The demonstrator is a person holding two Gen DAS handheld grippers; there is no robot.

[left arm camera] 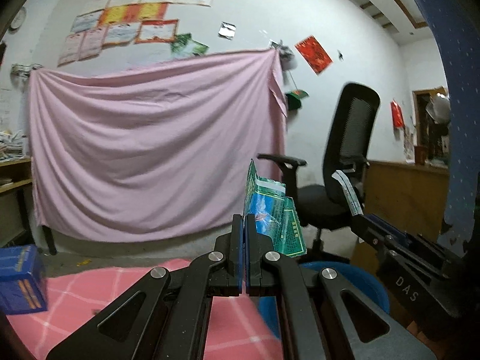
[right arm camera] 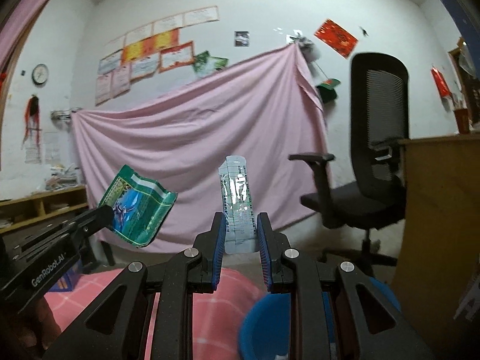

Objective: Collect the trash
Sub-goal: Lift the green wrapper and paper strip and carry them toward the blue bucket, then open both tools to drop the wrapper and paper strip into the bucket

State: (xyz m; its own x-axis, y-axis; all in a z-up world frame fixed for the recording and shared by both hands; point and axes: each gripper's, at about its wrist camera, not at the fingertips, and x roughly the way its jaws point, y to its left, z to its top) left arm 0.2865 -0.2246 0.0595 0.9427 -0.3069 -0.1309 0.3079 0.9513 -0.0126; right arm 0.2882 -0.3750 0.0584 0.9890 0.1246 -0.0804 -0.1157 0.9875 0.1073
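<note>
My left gripper (left arm camera: 243, 219) is shut on a crumpled green and blue snack wrapper (left arm camera: 270, 210), held upright in the air; the wrapper also shows in the right wrist view (right arm camera: 138, 210). My right gripper (right arm camera: 240, 225) is shut on a clear, silvery plastic strip wrapper (right arm camera: 237, 204), which stands up between the blue pads; it also shows in the left wrist view (left arm camera: 348, 192). A blue basin (left arm camera: 354, 285) sits below both grippers, at the edge of a pink checked cloth (left arm camera: 99, 294); its rim also shows in the right wrist view (right arm camera: 264, 315).
A black office chair (right arm camera: 375, 162) stands to the right, next to a wooden desk (right arm camera: 444, 210). A pink sheet (left arm camera: 150, 150) hangs on the far wall. A blue box (left arm camera: 21, 279) lies at the left on the cloth. Shelves with papers (right arm camera: 45, 201) stand far left.
</note>
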